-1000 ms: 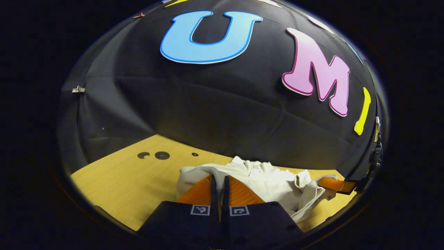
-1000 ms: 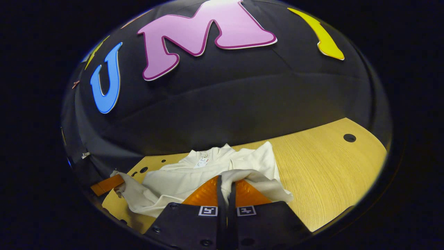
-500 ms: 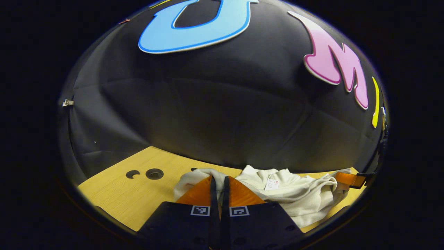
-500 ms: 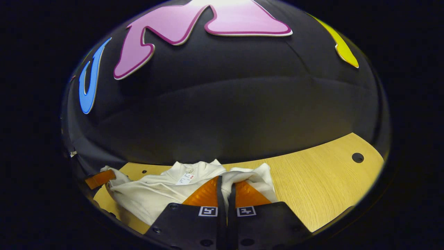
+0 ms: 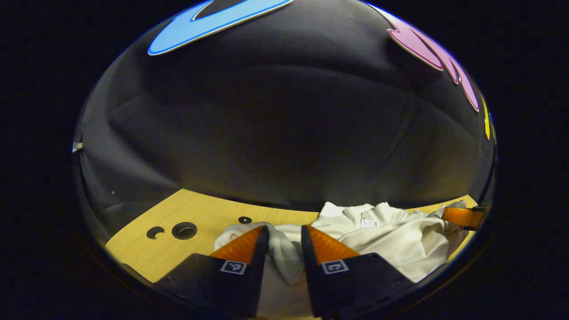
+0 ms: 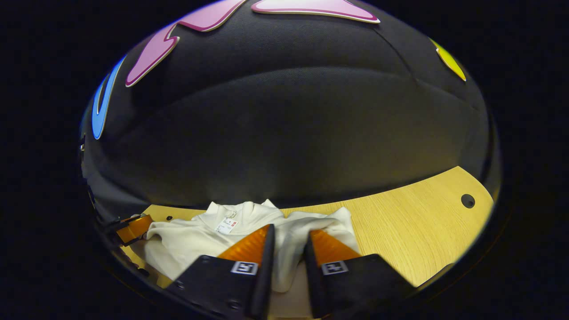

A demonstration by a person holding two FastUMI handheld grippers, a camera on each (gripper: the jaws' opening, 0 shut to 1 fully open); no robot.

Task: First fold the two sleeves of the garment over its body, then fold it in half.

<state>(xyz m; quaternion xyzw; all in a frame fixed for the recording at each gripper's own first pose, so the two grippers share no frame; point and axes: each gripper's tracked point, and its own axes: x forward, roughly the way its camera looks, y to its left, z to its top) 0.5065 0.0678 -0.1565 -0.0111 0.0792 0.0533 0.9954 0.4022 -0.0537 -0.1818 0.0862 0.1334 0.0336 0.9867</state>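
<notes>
While both jaws stand parted, treat this as the release at the end of a fold and finish it cleanly. Your left hand-held gripper (image 5: 284, 242) has its fingers spread apart, with a hump of the cream garment (image 5: 391, 235) lying in the gap between them; the cloth seems to rest there loosely rather than being pinched. Your right hand-held gripper (image 6: 286, 242) is likewise let go, its fingers apart with a fold of the garment (image 6: 200, 235) draped between and in front of them. The garment sits bunched on the wooden counter (image 5: 200, 213), just ahead of both sets of fingers, its neck opening and small tag turned up toward the far wall; from the left gripper view the other hand-held gripper shows at the far right edge of the cloth, touching or just beside it. Judging by the heap, the fabric is gathered toward the middle but is not flat, so I cannot tell whether both sleeves truly lie over the body. Draw each hand-held gripper straight back along its own fingers, low and slowly, so the cloth slides out of the gap instead of being dragged with you. Keep the fingers parted until they are free of the fabric. Then look for puckered edges before you take hold again, and grip only one layer's hem, not the whole bunch, or the half fold will come out lopsided.
</notes>
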